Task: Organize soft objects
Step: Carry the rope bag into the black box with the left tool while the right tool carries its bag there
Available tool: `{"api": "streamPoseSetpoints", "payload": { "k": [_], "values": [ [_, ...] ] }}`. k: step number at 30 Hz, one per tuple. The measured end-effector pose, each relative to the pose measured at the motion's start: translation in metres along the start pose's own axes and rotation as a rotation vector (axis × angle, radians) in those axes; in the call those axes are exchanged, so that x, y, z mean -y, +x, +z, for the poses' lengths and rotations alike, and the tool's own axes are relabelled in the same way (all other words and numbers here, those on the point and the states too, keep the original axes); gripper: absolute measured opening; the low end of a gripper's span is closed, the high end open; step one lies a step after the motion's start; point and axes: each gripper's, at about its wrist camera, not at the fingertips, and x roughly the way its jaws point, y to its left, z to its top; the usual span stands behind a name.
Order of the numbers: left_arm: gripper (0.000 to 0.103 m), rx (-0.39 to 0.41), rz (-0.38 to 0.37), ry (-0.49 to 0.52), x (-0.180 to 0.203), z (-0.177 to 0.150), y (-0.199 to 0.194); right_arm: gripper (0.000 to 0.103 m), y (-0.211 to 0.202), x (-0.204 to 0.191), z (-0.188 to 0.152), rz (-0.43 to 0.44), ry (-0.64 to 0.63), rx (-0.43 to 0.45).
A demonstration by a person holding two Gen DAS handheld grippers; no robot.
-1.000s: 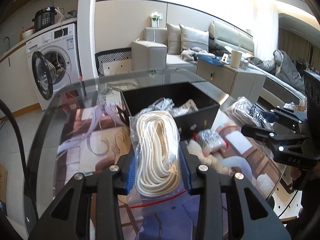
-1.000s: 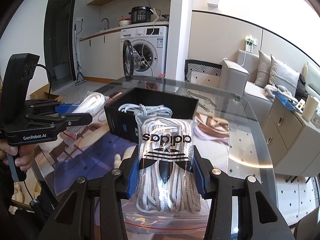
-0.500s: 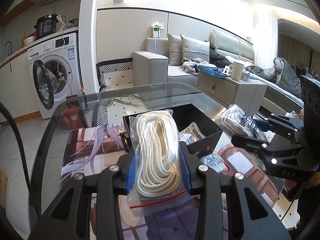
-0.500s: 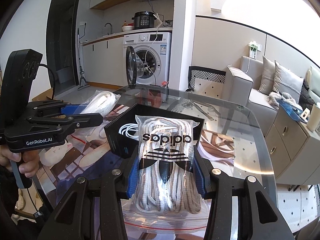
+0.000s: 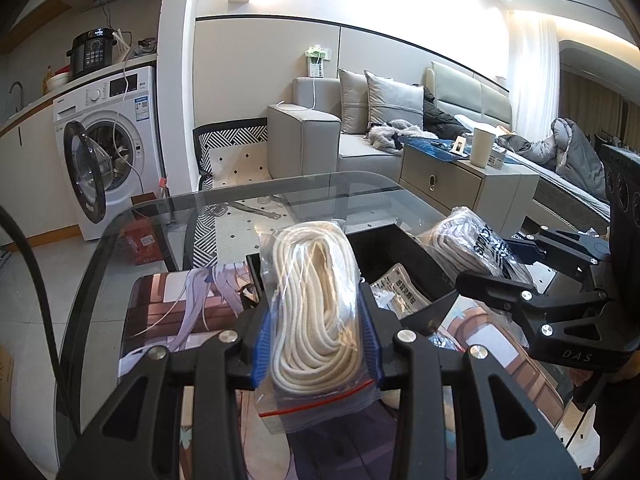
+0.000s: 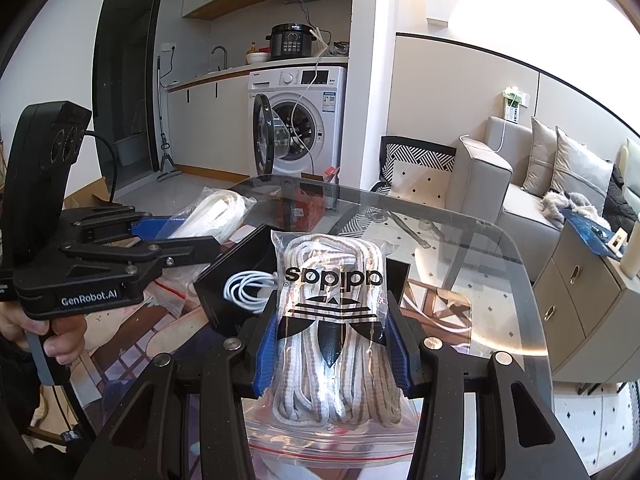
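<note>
A: So, task status?

B: Incomplete. The black box [image 6: 304, 276] holds a white cable [image 6: 248, 290] and packets. The left gripper [image 5: 316, 336] pinches a bag of cream rope [image 5: 316, 308]; the right gripper [image 6: 332, 344] pinches a bag of striped laces [image 6: 334, 320]. Both bags hang above the glass table [image 6: 492, 320], near the box.

A: Clearance?

B: Box walls are upright; enter from above. The grippers sit close together.

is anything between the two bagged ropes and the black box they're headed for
Nothing visible blocks either. The clear zip bag of cream rope and the logo-printed bag of white and tan rope hang beside the open-topped black box, which already holds a white cable coil.
</note>
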Motion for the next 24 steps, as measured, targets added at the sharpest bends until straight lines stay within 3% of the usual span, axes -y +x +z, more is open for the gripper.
{"api": "streamPoseSetpoints", "payload": {
  "k": [24],
  "values": [
    [0.036, -0.052, -0.002, 0.008, -0.004, 0.015, 0.066, 0.047, 0.07, 0.026, 0.018, 0.049, 0.035, -0.071]
  ]
}}
